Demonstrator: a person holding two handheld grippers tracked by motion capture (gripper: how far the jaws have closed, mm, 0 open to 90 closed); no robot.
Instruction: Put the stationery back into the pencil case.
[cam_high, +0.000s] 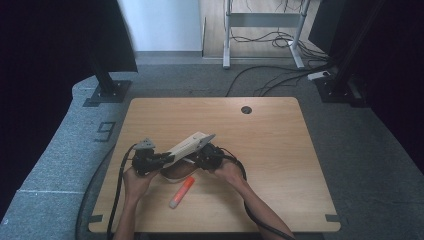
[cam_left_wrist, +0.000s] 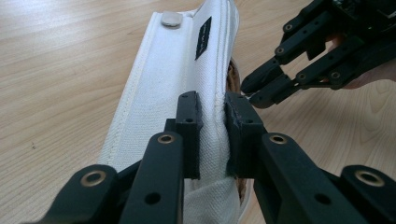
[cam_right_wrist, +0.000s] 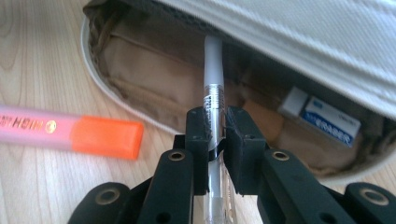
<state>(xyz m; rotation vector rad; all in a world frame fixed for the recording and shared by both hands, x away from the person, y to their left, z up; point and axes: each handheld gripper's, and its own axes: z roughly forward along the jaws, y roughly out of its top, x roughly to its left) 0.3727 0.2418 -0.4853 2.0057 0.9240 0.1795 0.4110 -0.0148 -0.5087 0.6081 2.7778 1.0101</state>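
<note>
I note my left hand-held gripper (cam_left_wrist: 215, 116) clenched on the white pencil case's (cam_left_wrist: 173, 79) lid, while my right hand-held gripper (cam_right_wrist: 217, 126) grasps a pen (cam_right_wrist: 213, 84) pointing into the case's open interior, an orange highlighter (cam_right_wrist: 70, 133) on the desk (cam_high: 280, 150) to its left.

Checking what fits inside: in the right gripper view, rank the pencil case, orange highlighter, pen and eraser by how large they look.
1. pencil case
2. orange highlighter, partly cut off
3. pen, close to the camera, so unsure against the highlighter
4. eraser
</note>
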